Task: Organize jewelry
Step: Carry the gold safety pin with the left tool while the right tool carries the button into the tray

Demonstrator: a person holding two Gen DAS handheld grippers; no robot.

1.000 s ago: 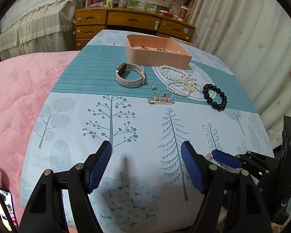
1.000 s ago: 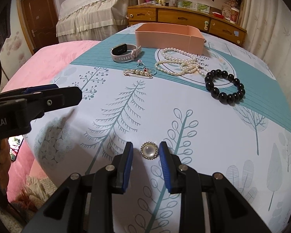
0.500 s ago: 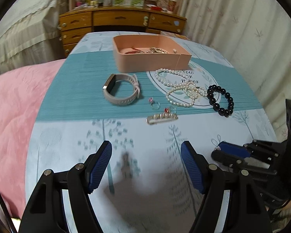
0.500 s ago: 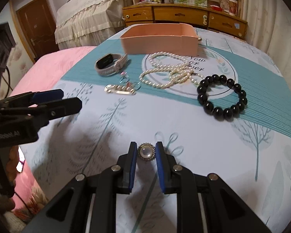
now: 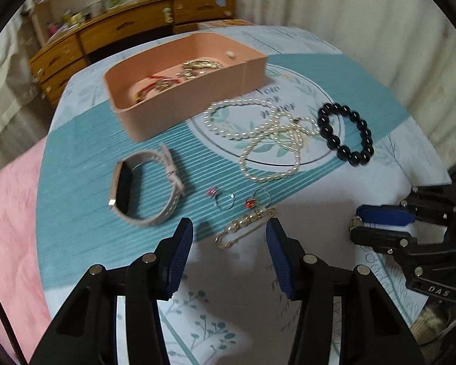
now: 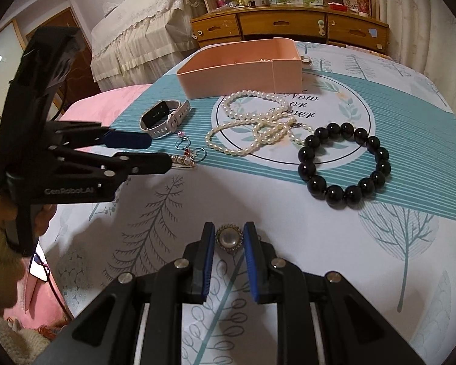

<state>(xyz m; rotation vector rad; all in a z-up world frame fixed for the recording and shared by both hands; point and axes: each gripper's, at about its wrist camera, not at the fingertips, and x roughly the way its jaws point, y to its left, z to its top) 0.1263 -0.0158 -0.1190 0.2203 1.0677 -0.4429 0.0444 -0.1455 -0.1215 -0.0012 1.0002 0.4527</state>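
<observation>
My right gripper is shut on a round pearl brooch and holds it just above the cloth; it shows at the right of the left wrist view. My left gripper is open, its jaws either side of a gold pearl pin, also in the right wrist view. Two rings, a white-strapped watch, a pearl necklace and a black bead bracelet lie on the tablecloth. A pink box holds some jewelry.
The table's front edge is close under both grippers. A pink blanket lies to the left. A wooden dresser and a curtain stand behind the table.
My left gripper has moved forward over the table until its jaws frame the pearl pin. My right gripper has closed on the brooch and lifted it slightly toward the centre.
</observation>
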